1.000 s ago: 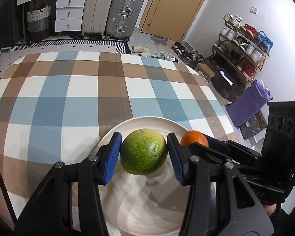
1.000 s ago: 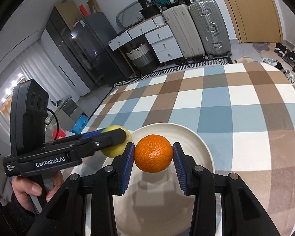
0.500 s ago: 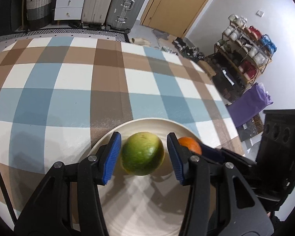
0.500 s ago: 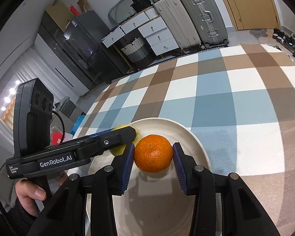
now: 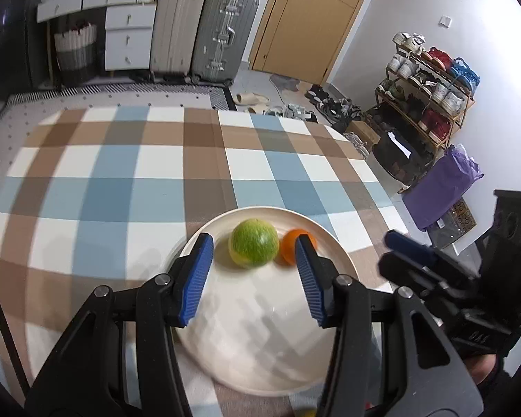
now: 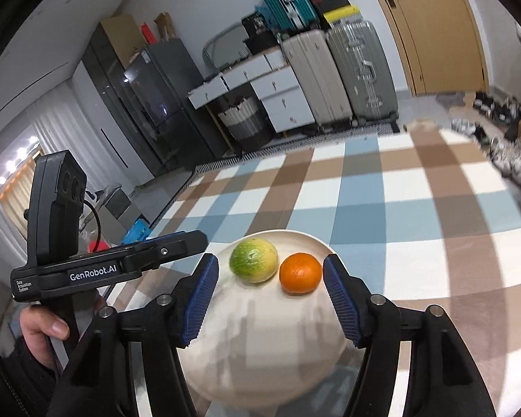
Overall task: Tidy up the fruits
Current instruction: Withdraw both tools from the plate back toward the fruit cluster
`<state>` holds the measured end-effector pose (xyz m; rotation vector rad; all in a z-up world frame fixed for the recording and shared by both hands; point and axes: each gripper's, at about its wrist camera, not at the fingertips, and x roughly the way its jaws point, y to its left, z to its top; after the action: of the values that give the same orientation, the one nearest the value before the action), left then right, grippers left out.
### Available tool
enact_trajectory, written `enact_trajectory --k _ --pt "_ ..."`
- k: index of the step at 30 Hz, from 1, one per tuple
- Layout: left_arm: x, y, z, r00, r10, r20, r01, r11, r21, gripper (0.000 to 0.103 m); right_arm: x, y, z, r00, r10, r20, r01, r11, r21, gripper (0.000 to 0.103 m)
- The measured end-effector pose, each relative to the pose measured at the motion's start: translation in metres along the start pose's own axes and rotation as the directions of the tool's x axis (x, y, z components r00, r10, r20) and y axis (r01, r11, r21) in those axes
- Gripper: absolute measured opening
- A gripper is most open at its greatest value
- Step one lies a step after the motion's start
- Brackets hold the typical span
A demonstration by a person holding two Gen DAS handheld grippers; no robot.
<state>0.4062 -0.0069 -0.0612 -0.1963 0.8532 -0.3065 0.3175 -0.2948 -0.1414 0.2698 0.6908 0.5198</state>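
Two fruits sit side by side on the white plate (image 5: pixel 330 243), which rests on the desk (image 5: pixel 121 180) under a checked cloth of blue, brown and white squares. In the left wrist view the green fruit (image 5: pixel 254 242) lies at the far part of the plate with the orange (image 5: pixel 292 246) touching or just beside it on its right, the orange partly hidden behind one blue pad. The left gripper (image 5: pixel 253 278) hangs over the plate nearer the camera than the fruit; its jaws stand apart with nothing between the pads, and neither pad touches the green fruit. In the right wrist view the green fruit (image 6: pixel 254 260) and the orange (image 6: pixel 300 273) appear again on the plate (image 6: pixel 225 375), close together, with the green one to the left. The right gripper (image 6: pixel 271 299) is also clear of the fruit: its jaws are opening, the pads are well to either side, and the orange lies free beyond them. A hand (image 6: pixel 41 326) at the lower left of that view holds the handle of the left gripper (image 6: pixel 187 239), which reaches in from the left toward the rim of the plate.
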Motion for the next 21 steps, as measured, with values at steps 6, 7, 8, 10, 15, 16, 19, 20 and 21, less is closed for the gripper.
enact_trajectory --k 6,7,8,10,15,16,19,20,21 --pt "-0.053 -0.012 -0.024 0.998 0.037 0.043 -0.038 0.999 0.024 0.045 -0.047 0.025 -0.011 0.997 -0.034 0.066 0.039 0.997 -0.065 0.100" --pt "-0.062 -0.015 -0.029 0.998 0.040 0.051 -0.041 0.999 0.028 0.045 -0.052 0.029 -0.014 0.997 -0.037 0.075 0.042 0.996 -0.077 0.100" --pt "-0.070 -0.017 -0.034 0.997 0.044 0.059 -0.046 0.998 0.032 0.045 -0.059 0.034 -0.017 0.996 -0.037 0.082 0.045 0.995 -0.088 0.100" --pt "-0.086 -0.021 -0.043 0.995 0.059 0.080 -0.063 0.997 0.039 0.046 -0.072 0.042 -0.023 0.995 -0.035 0.098 0.045 0.994 -0.098 0.101" --pt "-0.127 -0.032 -0.071 0.988 0.084 0.131 -0.090 0.995 0.042 0.054 -0.097 0.060 -0.039 0.991 -0.040 0.129 0.056 0.991 -0.123 0.103" --pt "-0.132 -0.034 -0.074 0.986 0.090 0.139 -0.097 0.994 0.044 0.056 -0.101 0.062 -0.042 0.990 -0.044 0.132 0.061 0.990 -0.126 0.103" --pt "-0.148 -0.039 -0.091 0.981 0.106 0.160 -0.116 0.992 0.054 0.062 -0.113 0.067 -0.052 0.987 -0.058 0.150 0.076 0.991 -0.114 0.103" --pt "-0.152 -0.040 -0.097 0.982 0.105 0.160 -0.115 0.992 0.056 0.062 -0.117 0.067 -0.056 0.986 -0.060 0.153 0.077 0.991 -0.106 0.103" --pt "-0.158 -0.041 -0.104 0.981 0.107 0.161 -0.116 0.992 0.050 0.064 -0.121 0.067 -0.059 0.986 -0.065 0.156 0.081 0.992 -0.098 0.103"
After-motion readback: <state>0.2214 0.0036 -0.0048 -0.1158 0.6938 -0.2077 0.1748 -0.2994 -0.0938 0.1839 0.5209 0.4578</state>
